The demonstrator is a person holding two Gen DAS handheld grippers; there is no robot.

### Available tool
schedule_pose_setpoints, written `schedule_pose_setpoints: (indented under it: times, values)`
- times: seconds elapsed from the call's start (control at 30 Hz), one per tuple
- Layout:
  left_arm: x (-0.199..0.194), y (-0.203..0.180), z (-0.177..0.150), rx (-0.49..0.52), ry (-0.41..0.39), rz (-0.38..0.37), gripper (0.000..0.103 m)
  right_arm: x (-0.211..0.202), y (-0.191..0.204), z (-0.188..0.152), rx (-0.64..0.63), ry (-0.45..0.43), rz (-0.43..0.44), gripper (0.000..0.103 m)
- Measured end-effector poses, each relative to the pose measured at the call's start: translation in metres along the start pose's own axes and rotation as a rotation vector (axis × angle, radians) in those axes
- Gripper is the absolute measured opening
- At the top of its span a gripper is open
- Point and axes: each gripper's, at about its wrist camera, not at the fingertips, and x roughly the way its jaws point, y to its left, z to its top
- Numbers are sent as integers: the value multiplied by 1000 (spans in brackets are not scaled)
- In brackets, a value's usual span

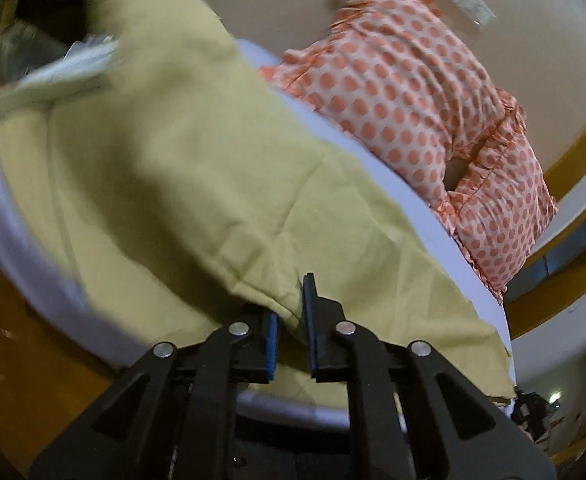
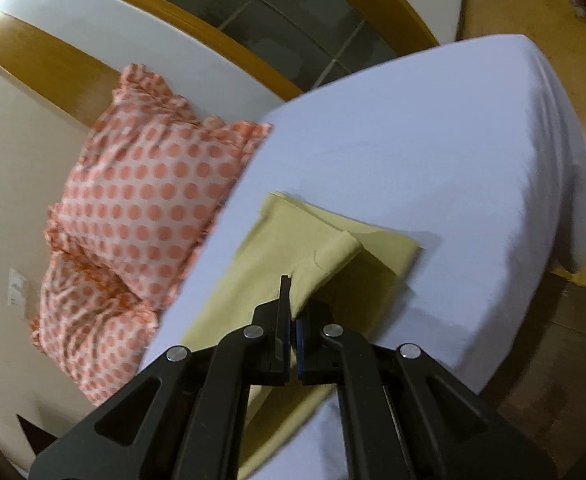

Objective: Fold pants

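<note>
Pale yellow-green pants [image 1: 165,168] lie on a white bed [image 1: 21,240]. In the left wrist view my left gripper [image 1: 293,304] is shut on a lifted fold of the pants between its blue pads. In the right wrist view the pants [image 2: 293,248] lie spread on the bed [image 2: 433,152], and my right gripper [image 2: 293,308] is shut on a raised edge of the cloth, which curls over above the layer below.
An orange polka-dot pillow [image 1: 413,100] leans against the wall at the head of the bed; it also shows in the right wrist view [image 2: 141,208]. A wooden headboard [image 2: 93,64] and wooden floor [image 2: 553,340] surround the bed. Clutter [image 1: 33,52] sits beyond the pants.
</note>
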Motion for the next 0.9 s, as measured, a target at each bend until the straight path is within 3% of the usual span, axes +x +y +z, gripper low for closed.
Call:
schedule_pose_setpoints:
  times: [0.1,0.17,0.2,0.23,0.37,0.5,0.57,0.67,0.73,0.83,0.9]
  values:
    - [2,2,-9,6,0,-4,11,-5,-2,-2,-15,2,-37,6]
    - [0,1,-12,17,-11,-4,14,-19,-4,-2,-25,-42,-74,32]
    - [-1,0,-13,22,-15,-7,19,-25,-5,-2,-32,-74,-89,56]
    - [-2,0,-14,29,-21,-14,24,-30,-6,-2,-40,-107,-107,61]
    - [-6,3,-19,33,-32,-40,34,-33,-16,-3,-45,-133,-120,58]
    - [-11,4,-23,39,-49,-73,42,-22,-6,-15,-98,-90,-49,44]
    - [-16,5,-24,40,-58,-92,45,-14,-1,-22,-133,-67,-16,25]
    - [-26,8,-25,43,-81,-116,48,-13,3,-26,-179,-114,-63,4]
    - [-34,14,-25,39,-112,-94,60,-16,10,-25,-208,-118,22,4]
    - [-51,26,-23,18,-198,-45,70,-20,55,-35,-346,-138,96,4]
    - [-57,32,-22,6,-230,-25,77,-18,96,-51,-429,-111,192,4]
